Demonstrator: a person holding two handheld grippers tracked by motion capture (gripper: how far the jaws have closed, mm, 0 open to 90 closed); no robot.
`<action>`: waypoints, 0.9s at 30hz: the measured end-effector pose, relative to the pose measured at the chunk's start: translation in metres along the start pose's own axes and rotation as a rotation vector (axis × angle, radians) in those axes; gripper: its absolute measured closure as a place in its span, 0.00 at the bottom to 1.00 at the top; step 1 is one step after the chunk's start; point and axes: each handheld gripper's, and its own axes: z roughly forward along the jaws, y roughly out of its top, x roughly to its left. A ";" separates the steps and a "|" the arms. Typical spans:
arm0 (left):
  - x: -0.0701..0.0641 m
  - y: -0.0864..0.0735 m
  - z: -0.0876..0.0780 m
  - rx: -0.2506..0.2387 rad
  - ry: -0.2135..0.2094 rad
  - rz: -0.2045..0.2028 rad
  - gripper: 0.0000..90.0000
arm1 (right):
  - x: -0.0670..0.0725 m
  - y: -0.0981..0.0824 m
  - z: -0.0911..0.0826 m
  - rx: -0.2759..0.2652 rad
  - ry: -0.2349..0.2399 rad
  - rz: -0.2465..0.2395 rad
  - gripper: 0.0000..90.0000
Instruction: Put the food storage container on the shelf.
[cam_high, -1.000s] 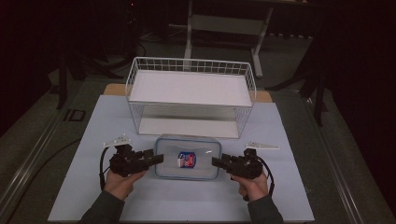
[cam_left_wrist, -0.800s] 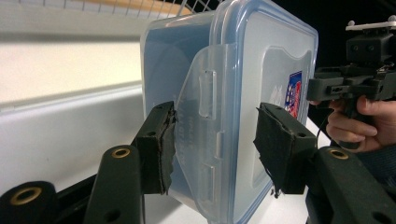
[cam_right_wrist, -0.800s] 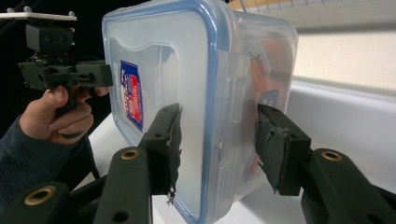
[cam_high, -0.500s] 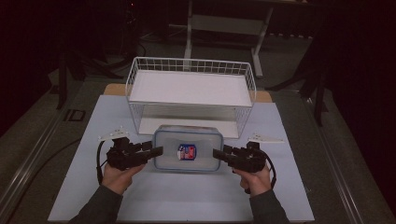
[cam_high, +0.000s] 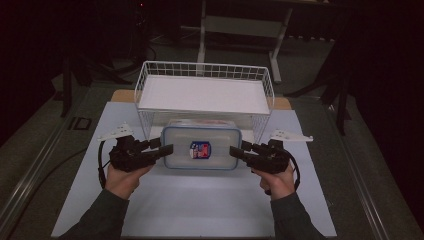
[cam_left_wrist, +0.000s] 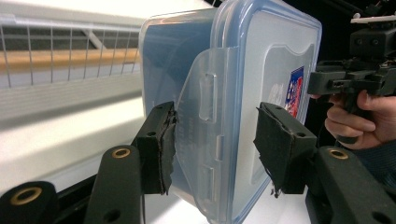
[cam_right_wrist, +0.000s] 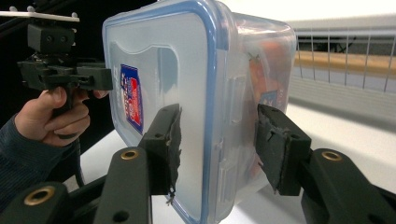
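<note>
A white sheet (cam_high: 200, 205) covers the table, giving a plain surface under the work, and at its far side stands a white wire rack (cam_high: 204, 95) with a flat upper shelf and an open bay below, its open front turned toward the person so that things can be slid in or set on top. Just near of that rack, between the two hands, is the clear plastic container (cam_high: 201, 148) with a blue-rimmed lid and a small red and blue label; it looks lifted clear of the sheet and held level, probably so the contents stay put. Each end is taken by one tool because the box is wide. The left gripper (cam_high: 162, 150) has its jaws set across the left end, pads closed against lid and base over the latch flap (cam_left_wrist: 205, 140). The right gripper (cam_high: 239, 152) clamps the right end likewise, its pads (cam_right_wrist: 273, 140) pressing the walls.
</note>
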 end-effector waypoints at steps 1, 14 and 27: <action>-0.001 0.004 -0.001 -0.006 0.000 0.010 0.54 | 0.001 0.004 -0.001 -0.006 -0.001 -0.009 0.57; -0.006 0.023 -0.007 -0.052 0.002 0.055 0.54 | 0.007 0.025 -0.005 -0.042 0.000 -0.057 0.57; -0.011 0.053 -0.008 -0.124 -0.004 0.129 0.54 | 0.011 0.055 -0.011 -0.102 -0.004 -0.120 0.57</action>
